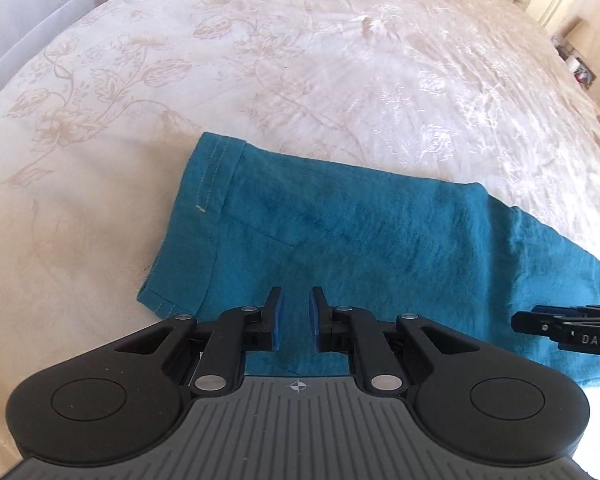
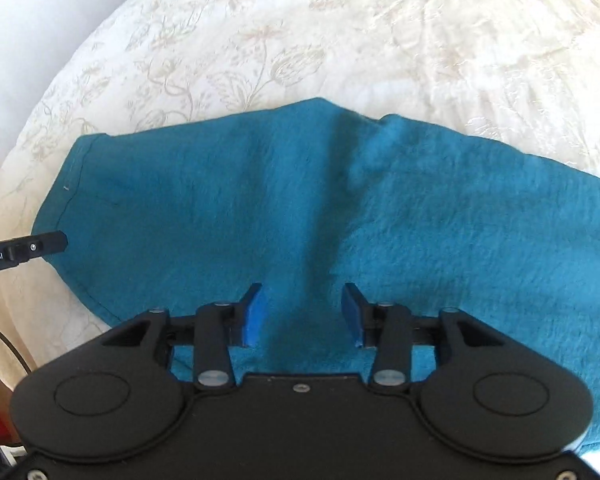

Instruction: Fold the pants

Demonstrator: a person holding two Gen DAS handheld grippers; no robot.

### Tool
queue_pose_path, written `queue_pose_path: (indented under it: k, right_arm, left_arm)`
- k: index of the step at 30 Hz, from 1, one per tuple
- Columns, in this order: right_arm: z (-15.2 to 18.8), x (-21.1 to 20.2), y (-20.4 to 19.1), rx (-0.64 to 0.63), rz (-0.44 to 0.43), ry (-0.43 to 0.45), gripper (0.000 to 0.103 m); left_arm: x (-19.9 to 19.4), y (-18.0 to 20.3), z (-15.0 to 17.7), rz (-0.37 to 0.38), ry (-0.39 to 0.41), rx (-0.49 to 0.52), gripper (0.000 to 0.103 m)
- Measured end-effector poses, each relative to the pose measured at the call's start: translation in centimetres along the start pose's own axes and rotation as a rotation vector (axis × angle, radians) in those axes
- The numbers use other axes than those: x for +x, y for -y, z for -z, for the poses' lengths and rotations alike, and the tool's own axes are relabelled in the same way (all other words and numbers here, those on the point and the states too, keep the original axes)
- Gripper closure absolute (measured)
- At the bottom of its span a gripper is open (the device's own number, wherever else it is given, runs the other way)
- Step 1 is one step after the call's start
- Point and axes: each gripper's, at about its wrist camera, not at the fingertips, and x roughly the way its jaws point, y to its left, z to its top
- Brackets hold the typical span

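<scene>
Left tool (image 1: 296, 312) narrowly parted, empty, right tool (image 2: 302, 314) wider, empty, both above teal pants (image 2: 340, 208).

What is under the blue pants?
The teal cloth pants lie flat on a cream flower-patterned bedspread, which shows all around them. The part of it beneath the pants is covered.

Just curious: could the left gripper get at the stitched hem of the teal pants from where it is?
Probably yes. The hem lies flat and uncovered on the bedspread, ahead-left of the left gripper, with nothing between them.
</scene>
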Motion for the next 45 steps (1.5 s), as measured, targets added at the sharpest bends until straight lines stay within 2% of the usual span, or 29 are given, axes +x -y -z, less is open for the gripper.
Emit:
queue_pose_path:
  k: [6,10,14,23,30,34,37,40,45]
  right_arm:
    - [0.4,-2.6,1.4,0.043,0.045,0.047,0.044]
    - [1.5,-4.4,3.2,0.112,0.089,0.090,0.044]
    - [3.2,-6.2,6.7,0.228,0.134,0.131,0.044]
    - [9.0,-11.0,19.0,0.474,0.272,0.184,0.044]
    - [13.5,-16.0,30.8,0.563,0.375,0.211,0.044]
    - [14.2,-17.7,36.5,0.546,0.417,0.219,0.044]
    - [14.0,-18.3,40.1,0.534,0.420,0.214,0.043]
    - [13.9,-18.4,43.4,0.521,0.388,0.195,0.042]
    - [14.3,-16.8,47.0,0.509,0.263,0.112,0.042]
  left_arm:
    - [0.7,3.2,0.6,0.050,-0.016,0.055,0.090]
    - [1.0,5.6,1.1,0.075,-0.031,0.113,0.090]
    - [0.9,8.2,1.4,0.079,-0.029,0.155,0.090]
    - [0.5,16.7,2.6,0.051,0.006,0.222,0.090]
    - [2.3,25.8,5.9,0.069,-0.023,0.279,0.090]
    - [4.3,30.3,7.5,0.070,-0.037,0.269,0.090]
    - [6.9,32.1,8.6,0.029,-0.083,0.252,0.090]
    - [9.8,32.2,10.1,-0.036,-0.178,0.236,0.089]
    - [10.0,31.6,10.5,-0.067,-0.184,0.208,0.089]
